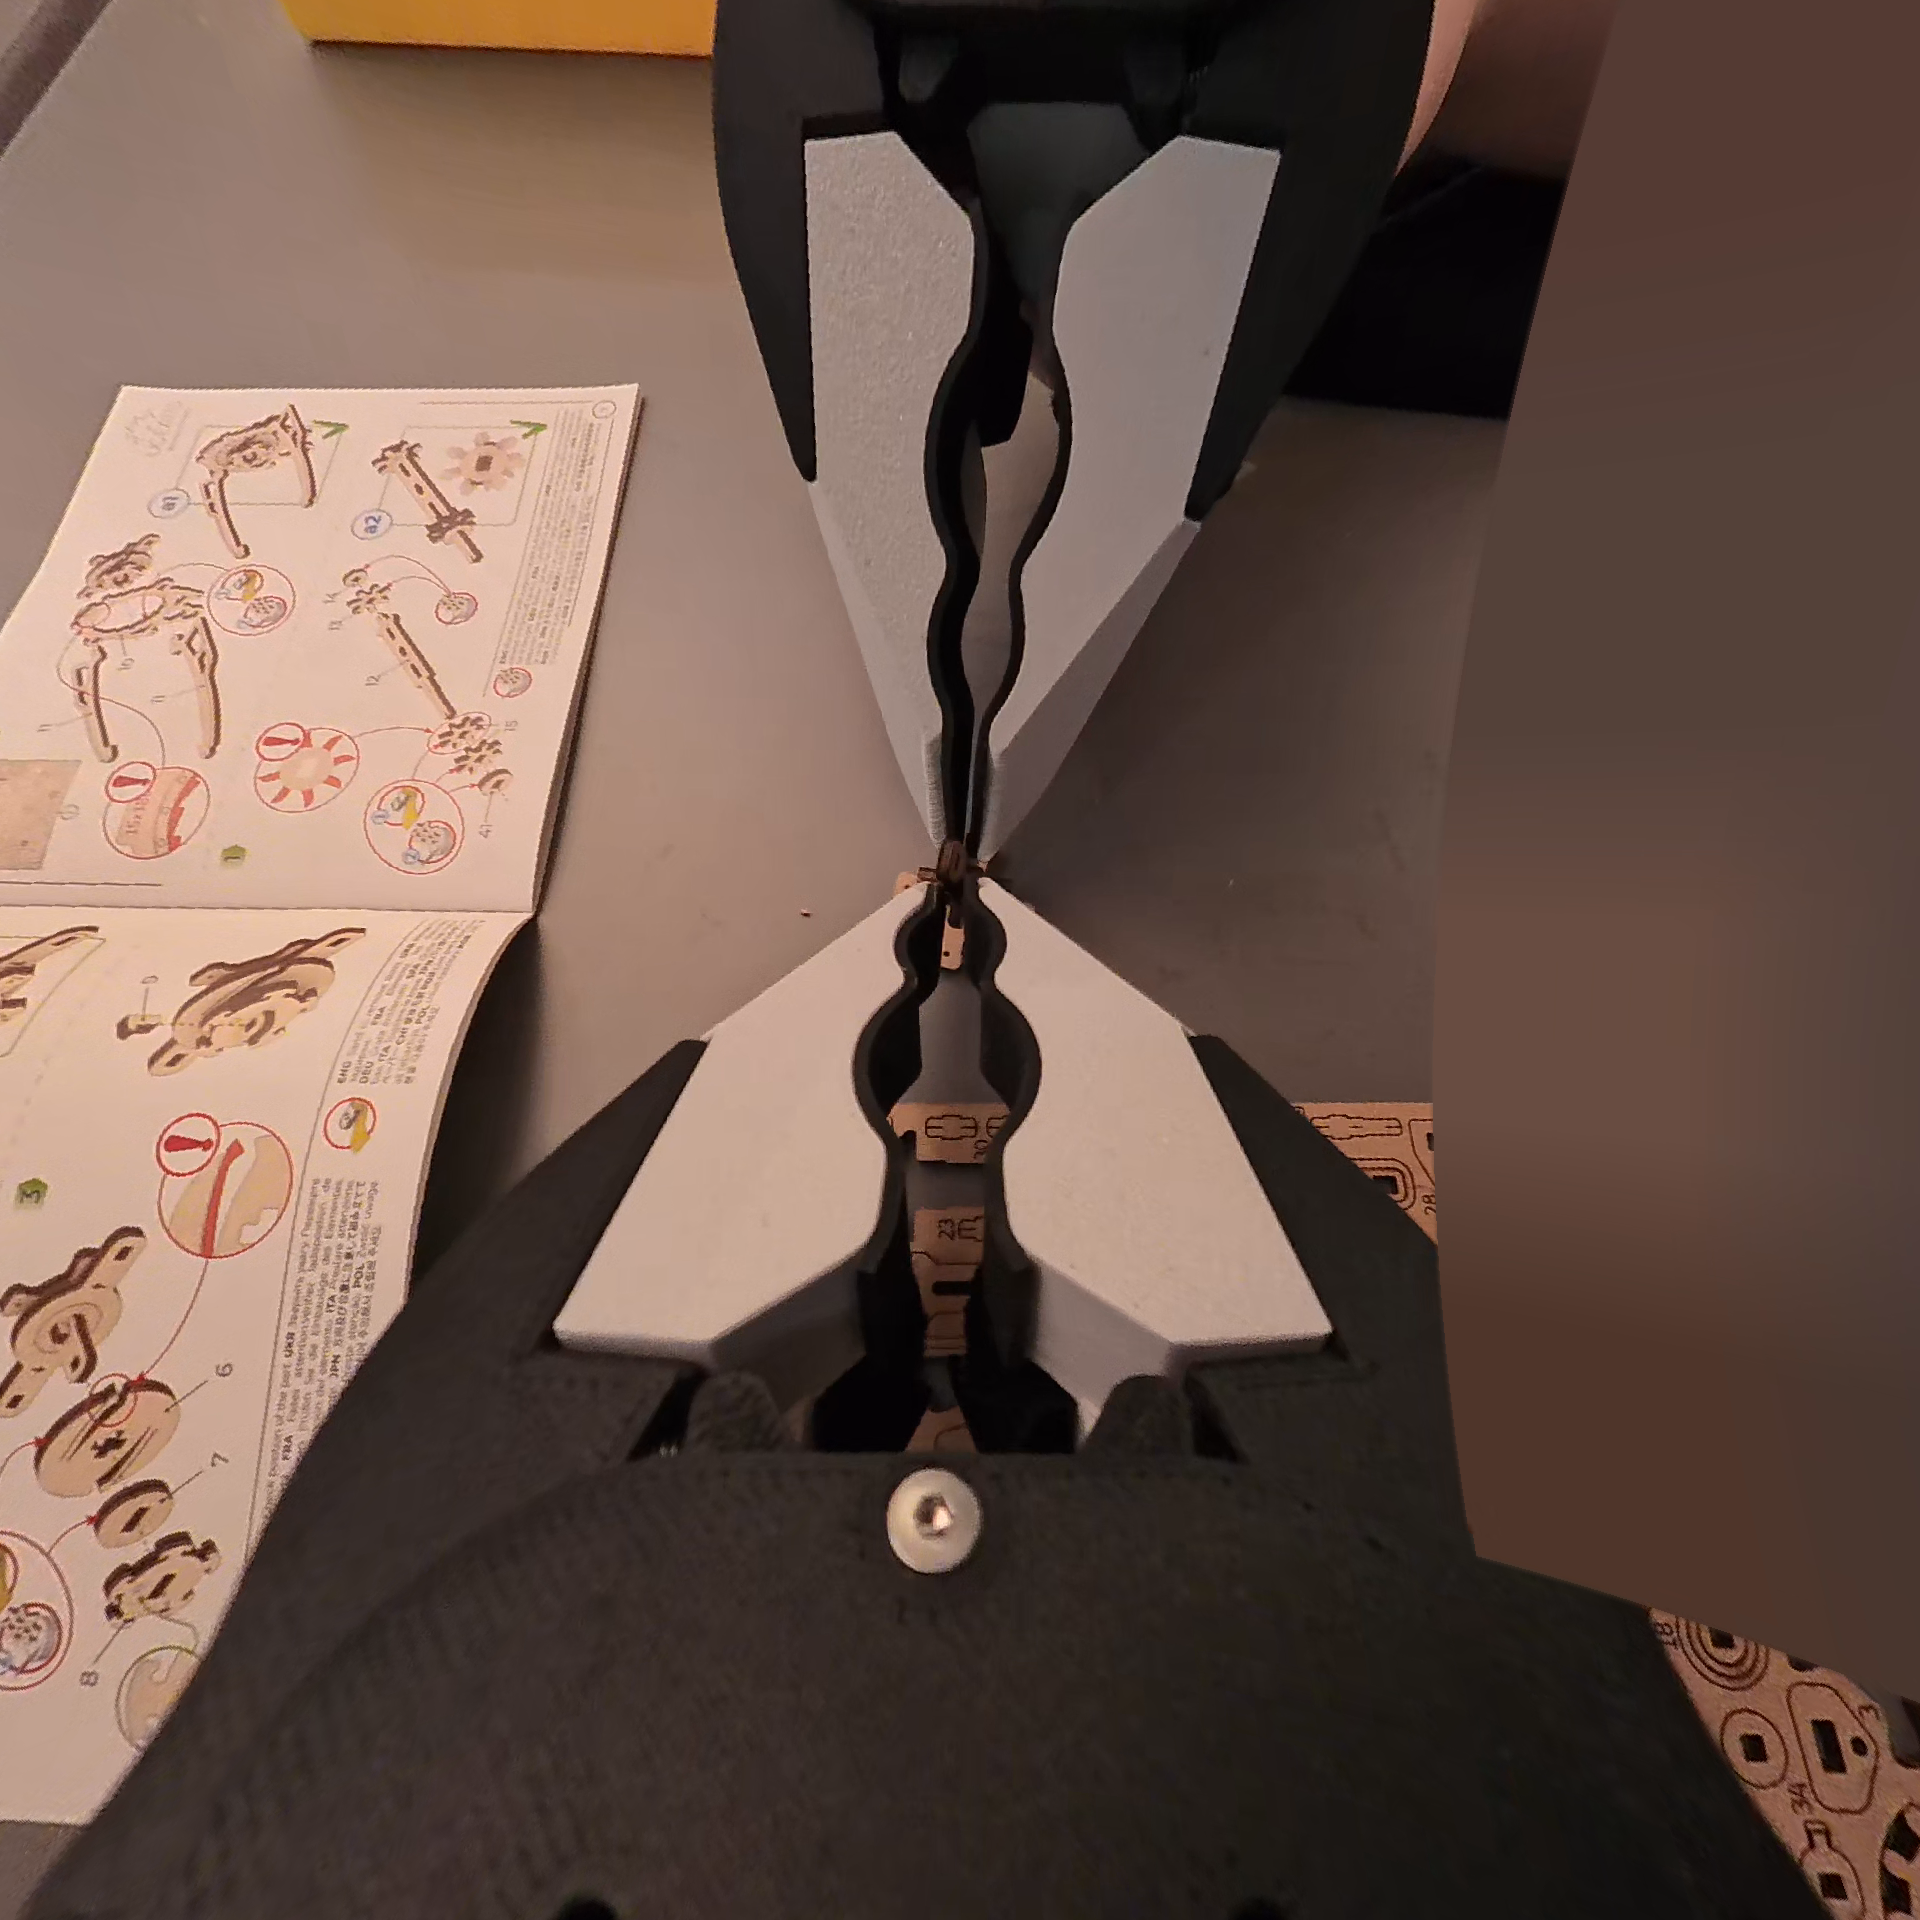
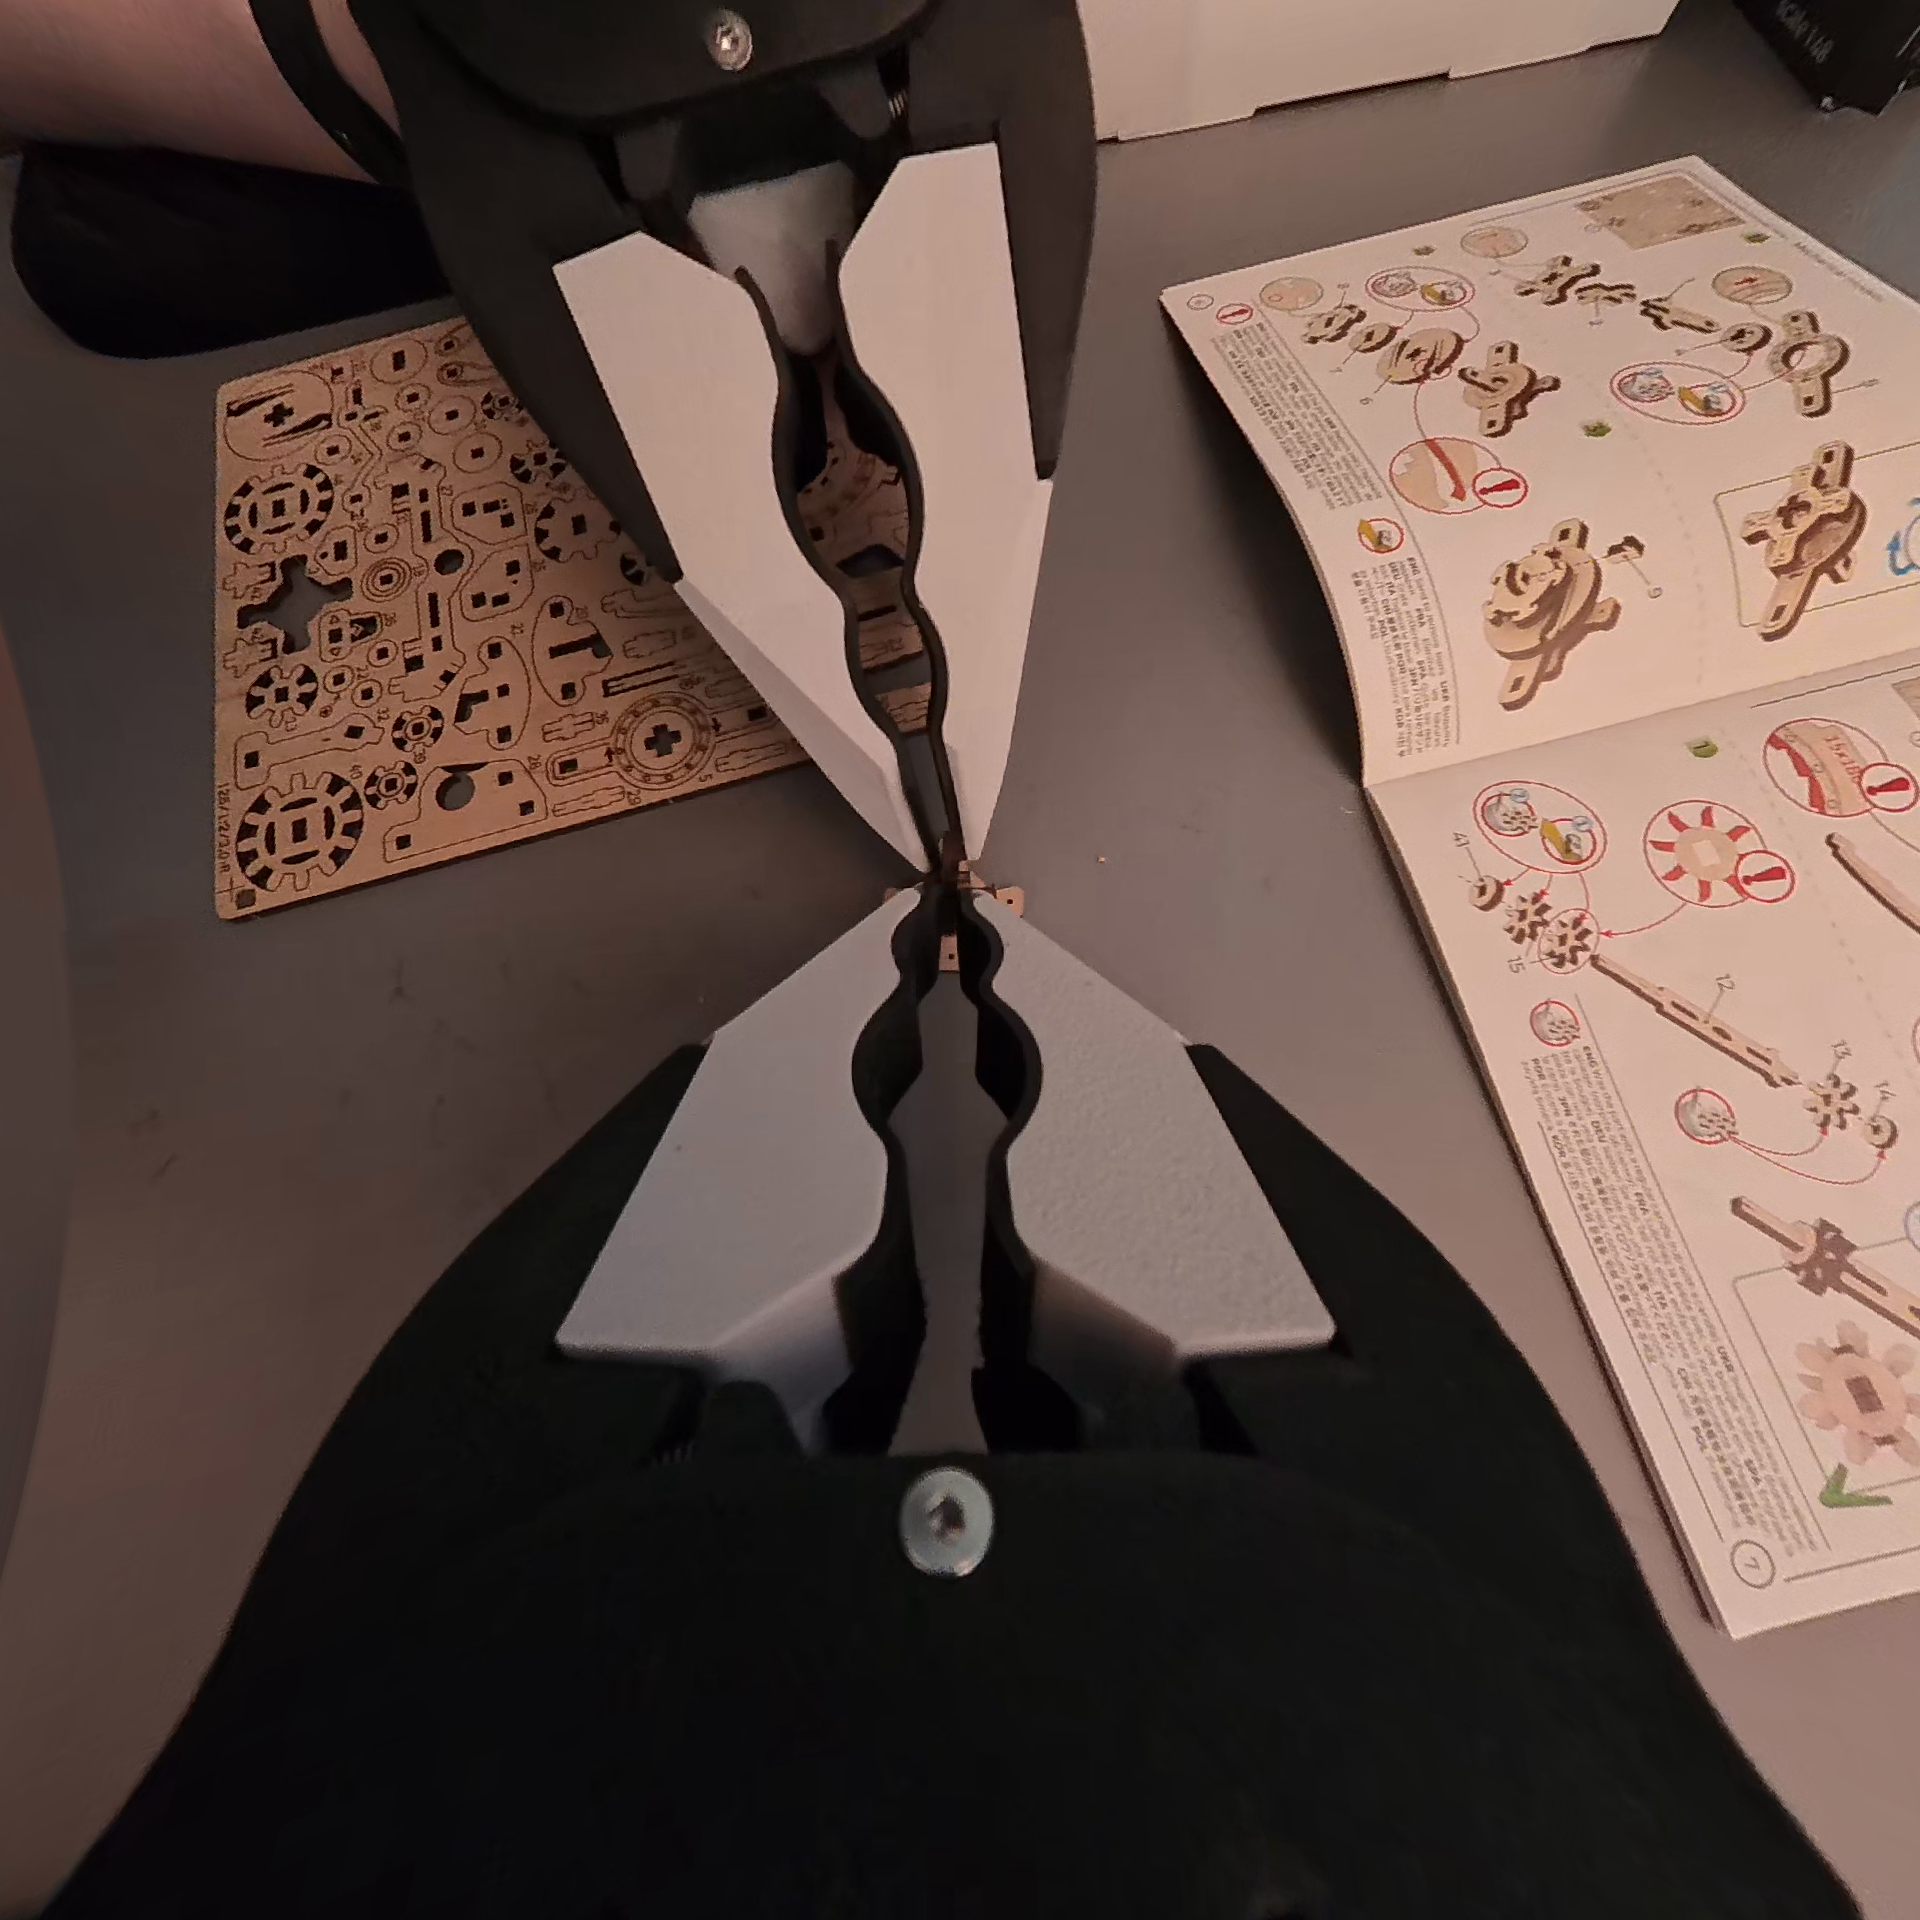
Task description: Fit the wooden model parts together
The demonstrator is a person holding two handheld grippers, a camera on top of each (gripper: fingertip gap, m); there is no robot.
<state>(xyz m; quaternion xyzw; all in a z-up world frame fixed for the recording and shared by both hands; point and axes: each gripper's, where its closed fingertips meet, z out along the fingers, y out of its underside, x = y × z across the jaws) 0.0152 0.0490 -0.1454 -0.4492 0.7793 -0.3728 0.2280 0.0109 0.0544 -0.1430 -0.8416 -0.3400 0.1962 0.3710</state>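
My two grippers meet tip to tip above the grey table. In the left wrist view my left gripper (image 1: 951,916) comes up from below, shut on a small wooden strip (image 1: 954,943). My right gripper (image 1: 964,831) comes down from the top, shut on a tiny dark-edged wooden part (image 1: 951,871). The two parts touch at the tips. In the right wrist view my right gripper (image 2: 940,920) is at the bottom and my left gripper (image 2: 935,847) at the top, with small wooden pieces (image 2: 1000,896) between them. How the parts sit in each other is hidden by the fingers.
A laser-cut wooden parts sheet (image 2: 416,623) lies flat under the left gripper and also shows in the left wrist view (image 1: 1361,1143). An open instruction booklet (image 1: 312,727) (image 2: 1558,727) lies beside the grippers. A yellow box (image 1: 499,21) and a white box (image 2: 1299,62) stand at the table's far edges. Both grippers' tips are close together, under 4 cm apart.
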